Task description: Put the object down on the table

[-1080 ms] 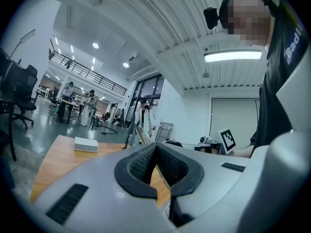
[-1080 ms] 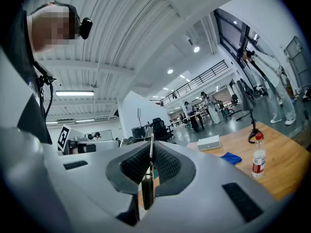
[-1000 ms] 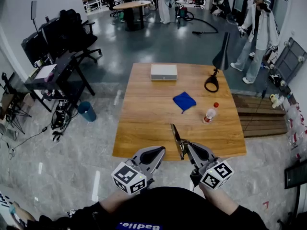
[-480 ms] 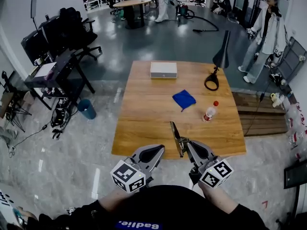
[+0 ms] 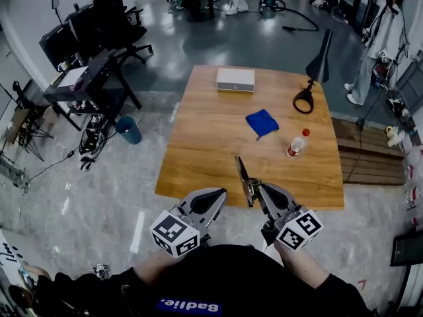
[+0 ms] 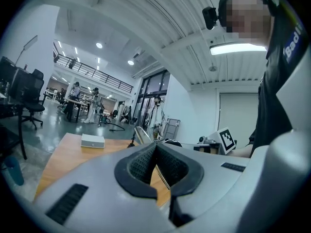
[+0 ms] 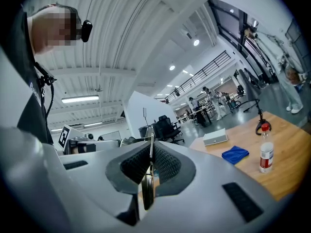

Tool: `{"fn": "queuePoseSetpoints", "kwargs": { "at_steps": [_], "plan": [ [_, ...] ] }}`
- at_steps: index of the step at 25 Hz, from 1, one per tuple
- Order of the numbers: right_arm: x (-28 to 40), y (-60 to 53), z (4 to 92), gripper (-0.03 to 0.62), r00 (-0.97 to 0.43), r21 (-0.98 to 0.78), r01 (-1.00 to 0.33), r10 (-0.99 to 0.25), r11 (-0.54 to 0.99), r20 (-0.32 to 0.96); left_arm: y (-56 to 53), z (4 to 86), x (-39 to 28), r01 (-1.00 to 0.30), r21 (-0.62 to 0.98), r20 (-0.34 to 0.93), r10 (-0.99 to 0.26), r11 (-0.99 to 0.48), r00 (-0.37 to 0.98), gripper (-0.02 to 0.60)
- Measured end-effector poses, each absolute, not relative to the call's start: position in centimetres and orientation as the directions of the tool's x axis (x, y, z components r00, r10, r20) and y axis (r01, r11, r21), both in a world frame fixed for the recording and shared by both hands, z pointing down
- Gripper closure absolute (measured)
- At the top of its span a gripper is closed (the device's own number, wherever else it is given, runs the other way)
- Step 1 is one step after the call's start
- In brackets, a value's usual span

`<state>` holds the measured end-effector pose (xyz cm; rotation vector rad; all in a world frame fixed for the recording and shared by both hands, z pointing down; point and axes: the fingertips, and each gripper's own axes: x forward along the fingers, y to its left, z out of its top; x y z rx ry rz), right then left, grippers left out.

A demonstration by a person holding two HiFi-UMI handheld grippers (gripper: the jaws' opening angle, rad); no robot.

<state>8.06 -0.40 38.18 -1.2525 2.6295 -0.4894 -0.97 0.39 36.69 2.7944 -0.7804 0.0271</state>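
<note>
Little has changed in the last second: the person has edged slightly along the table (image 5: 198, 144), yet both tools hang at its near edge as before. The right gripper (image 5: 254, 191) stays clamped almost fully closed on the thin metal object (image 5: 242, 176), which stands upright out of its jaws, above the tabletop and not touching it. The left gripper (image 5: 217, 199) is closed on nothing. I'd say the put-down hasn't begun; the bare wood short of the blue cloth (image 5: 262, 121) and bottle (image 5: 297, 144) looks free.
</note>
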Motion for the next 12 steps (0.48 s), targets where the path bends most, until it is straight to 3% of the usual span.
{"fn": "queuePoseSetpoints", "kwargs": {
  "at_steps": [12],
  "plan": [
    [10.8,-1.5,42.2,0.583,-0.674,-0.376,-0.694,-0.737,0.614,0.041,1.2,38.2,0.4,-0.610,0.233,0.118,-0.601,-0.757,0.791,0.574]
  ]
}}
